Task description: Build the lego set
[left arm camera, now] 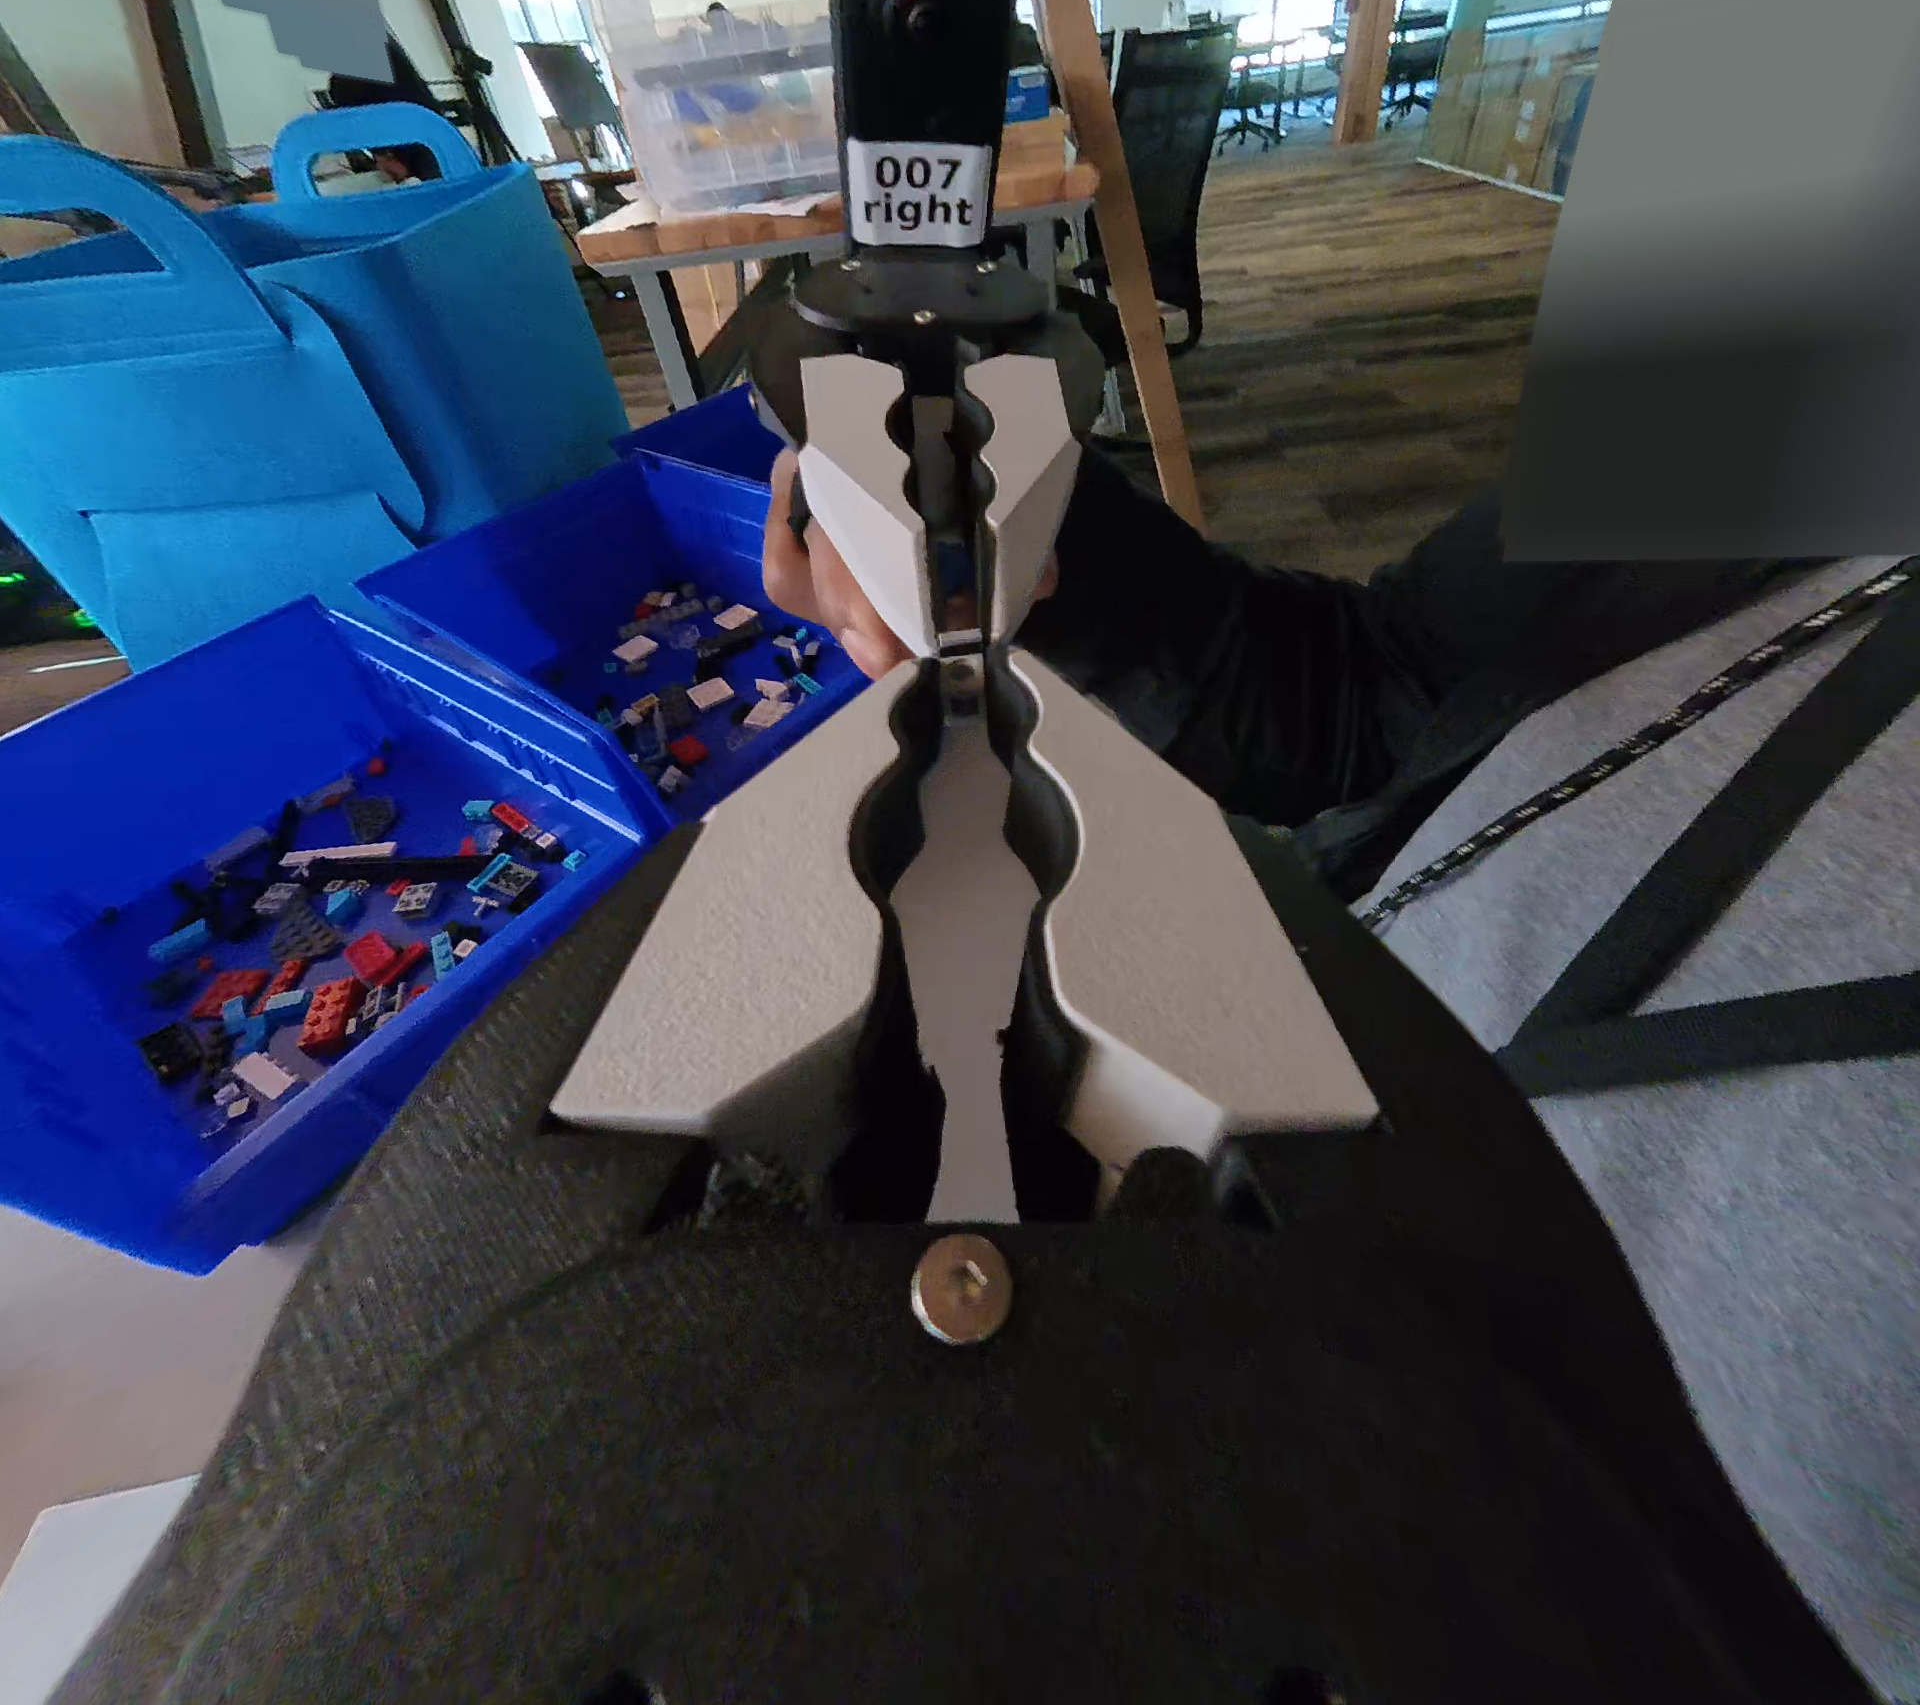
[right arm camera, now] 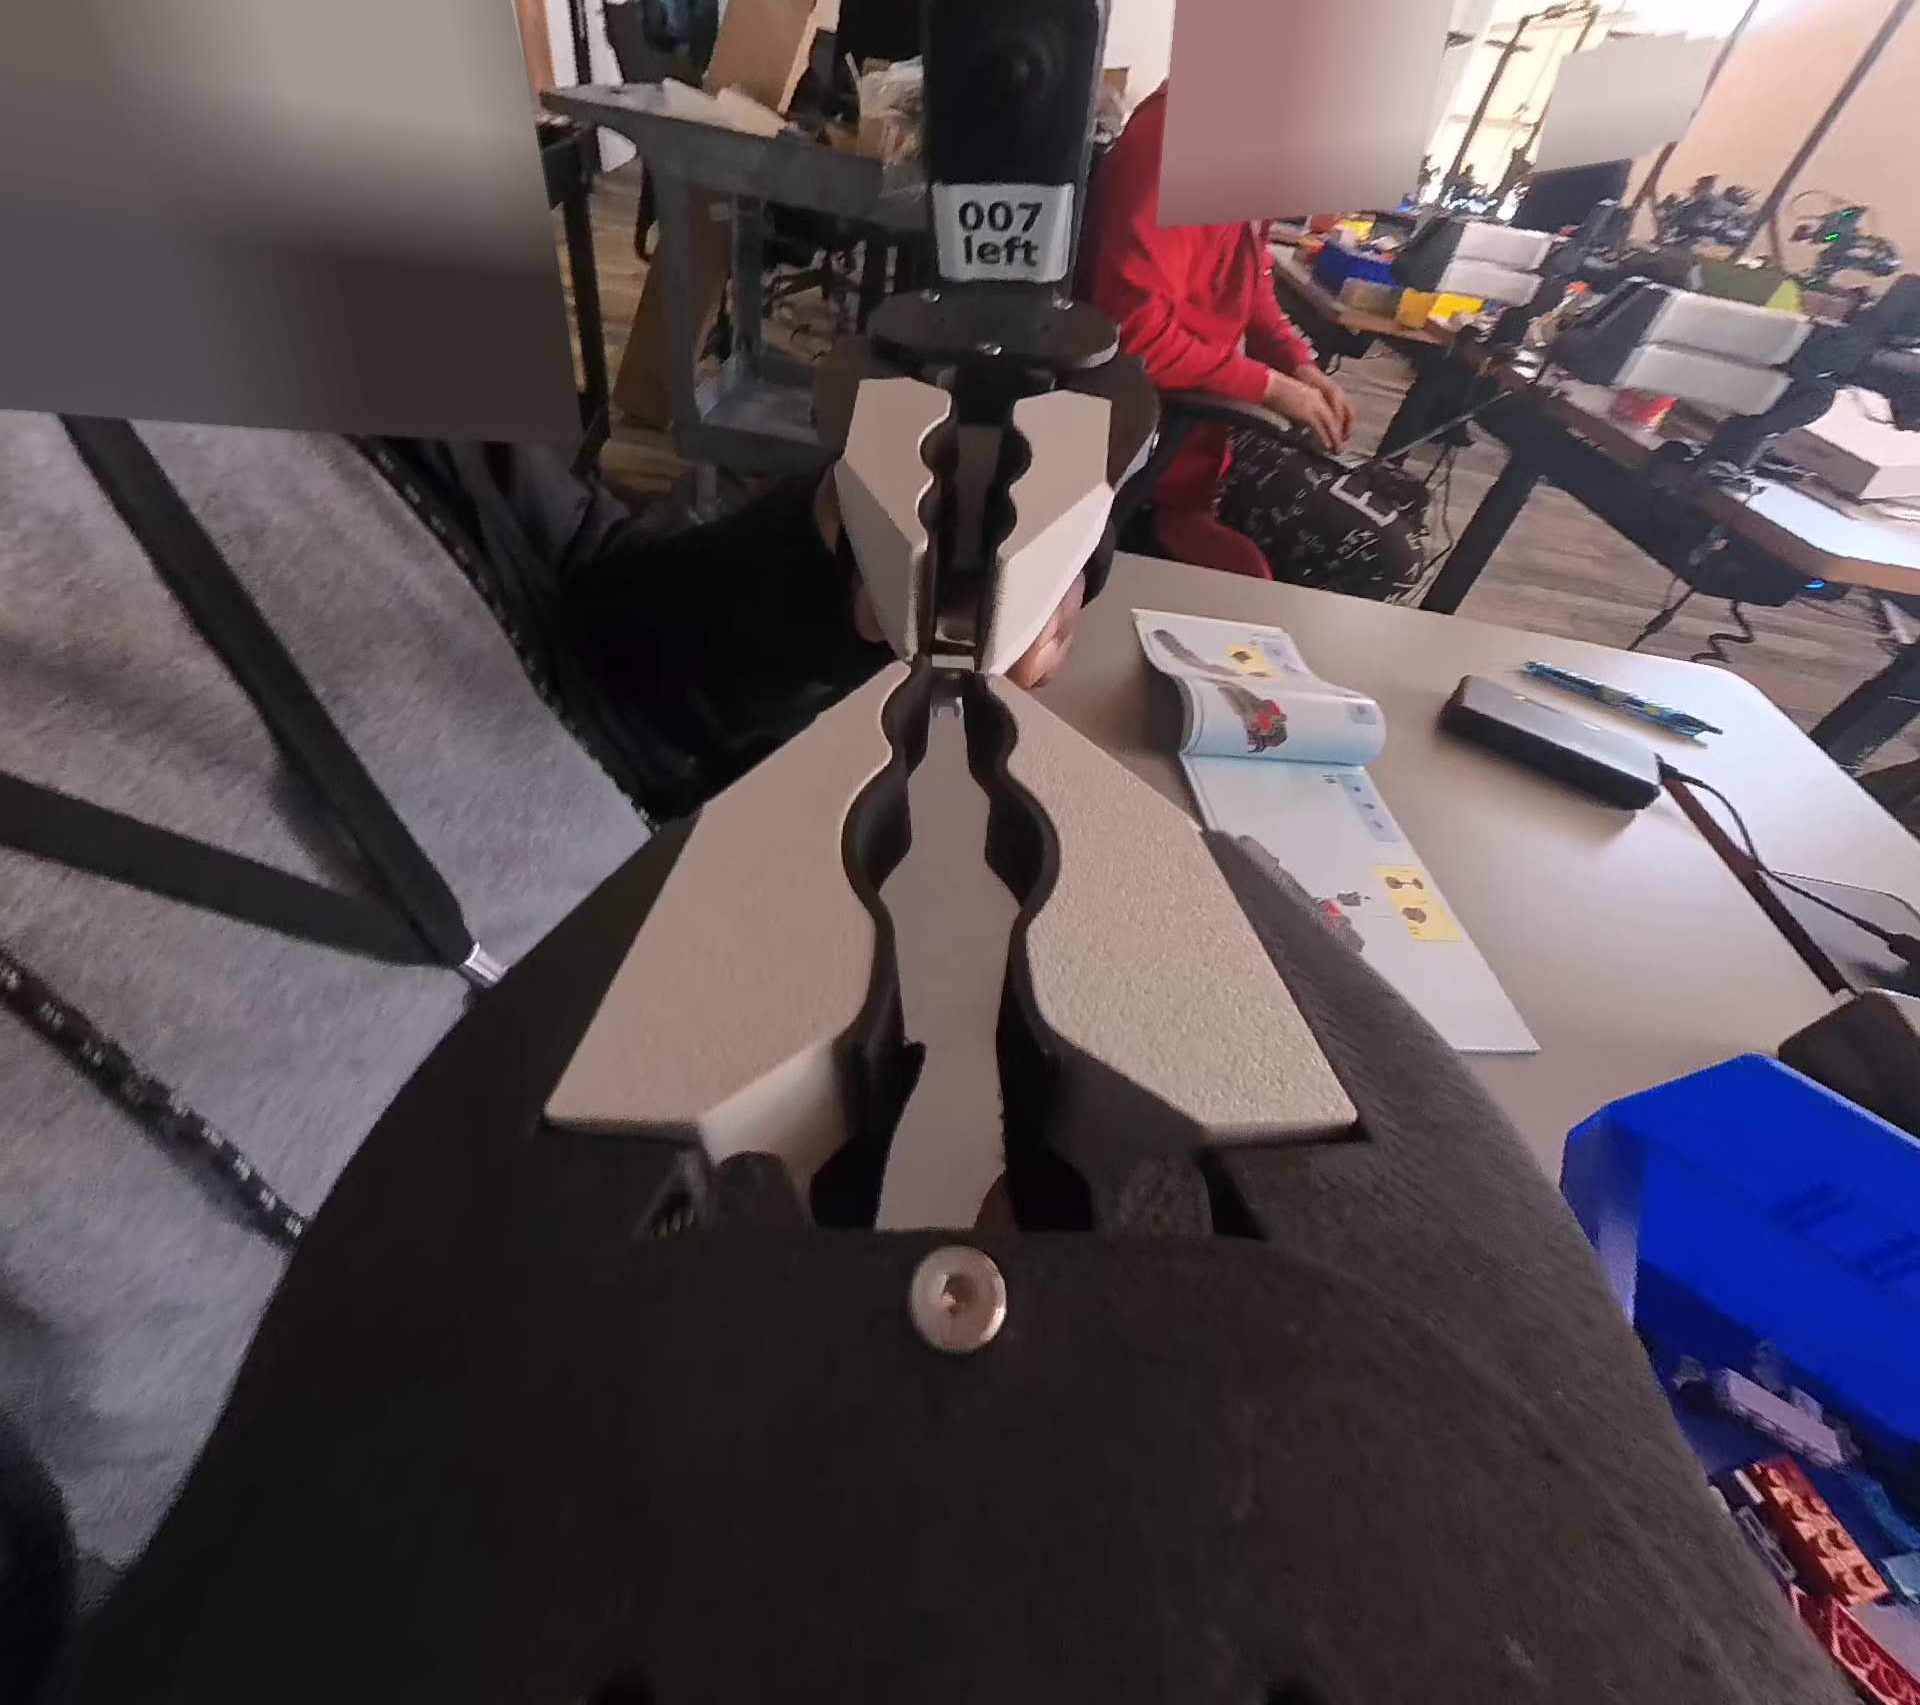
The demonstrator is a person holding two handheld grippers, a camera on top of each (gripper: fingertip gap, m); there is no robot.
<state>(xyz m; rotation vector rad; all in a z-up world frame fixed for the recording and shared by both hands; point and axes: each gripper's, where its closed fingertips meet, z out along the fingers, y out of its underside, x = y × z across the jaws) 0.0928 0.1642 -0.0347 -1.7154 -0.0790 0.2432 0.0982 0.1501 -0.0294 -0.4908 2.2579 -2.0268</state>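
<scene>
Beside the grippers, blue bins hold bricks.

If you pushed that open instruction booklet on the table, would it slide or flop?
The instruction booklet lies flat on the smooth table, so it would probably slide easily. Its thin pages curl up at the fold, so lifted by one corner it would likely flop and bend.

Grey table; open instruction booklet at two o'clock; black power bank beyond; blue bin at four o'clock.
</scene>
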